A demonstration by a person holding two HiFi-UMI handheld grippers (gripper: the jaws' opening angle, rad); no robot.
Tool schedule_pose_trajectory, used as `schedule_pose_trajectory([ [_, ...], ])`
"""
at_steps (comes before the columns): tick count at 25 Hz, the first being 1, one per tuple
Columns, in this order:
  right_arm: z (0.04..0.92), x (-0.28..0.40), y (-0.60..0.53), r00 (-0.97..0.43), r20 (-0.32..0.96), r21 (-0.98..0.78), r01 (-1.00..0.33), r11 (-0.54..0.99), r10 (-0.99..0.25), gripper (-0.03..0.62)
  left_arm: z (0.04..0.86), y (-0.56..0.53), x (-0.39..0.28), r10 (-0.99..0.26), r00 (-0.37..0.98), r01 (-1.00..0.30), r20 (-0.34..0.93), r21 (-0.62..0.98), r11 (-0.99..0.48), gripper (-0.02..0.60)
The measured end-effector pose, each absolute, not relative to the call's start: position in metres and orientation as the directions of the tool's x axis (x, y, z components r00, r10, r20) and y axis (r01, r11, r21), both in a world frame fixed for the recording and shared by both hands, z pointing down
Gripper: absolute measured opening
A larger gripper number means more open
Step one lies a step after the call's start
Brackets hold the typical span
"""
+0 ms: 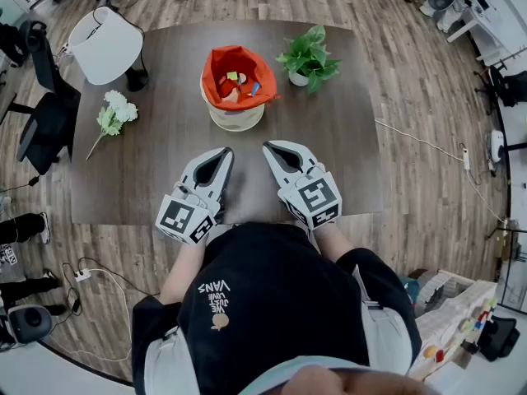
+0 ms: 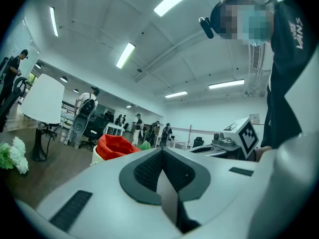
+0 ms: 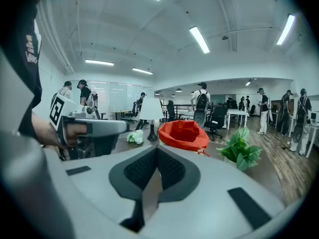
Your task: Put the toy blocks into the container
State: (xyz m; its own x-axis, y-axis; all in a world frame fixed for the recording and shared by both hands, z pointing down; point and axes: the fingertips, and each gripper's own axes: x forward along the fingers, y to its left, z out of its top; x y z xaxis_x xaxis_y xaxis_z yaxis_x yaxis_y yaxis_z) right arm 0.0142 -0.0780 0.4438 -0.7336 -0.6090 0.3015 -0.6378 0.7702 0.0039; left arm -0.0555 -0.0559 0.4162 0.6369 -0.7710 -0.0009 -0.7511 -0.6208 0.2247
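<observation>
My left claw (image 1: 224, 151) and right claw (image 1: 268, 146) sit clenched, empty, side by side over the surface (image 1: 156, 167), near the orange-lined container (image 1: 235, 120) holding toy blocks (image 1: 234, 79).

black printed t-shirt (image 1: 272, 303), grey left gripper (image 1: 225, 151), right gripper (image 1: 268, 146)

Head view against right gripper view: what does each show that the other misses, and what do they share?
Only the head view: the toy blocks lying inside the container, seen from above.
Only the right gripper view: the right gripper up close, jaws shut on nothing, plus people standing far behind and the ceiling lights.
Both: the orange-lined container, the potted plant, the white lamp, the white flowers and the left gripper.
</observation>
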Motion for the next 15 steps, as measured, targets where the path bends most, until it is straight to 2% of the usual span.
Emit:
schedule_pose_trajectory([
  [15,0.4431,0.0135,-0.0803,-0.740,0.302,0.010,-0.627,0.779,-0.601,0.017,0.4166,-0.0563,-0.0527,-0.776,0.631,-0.759,0.000,0.207,-0.618,0.011],
])
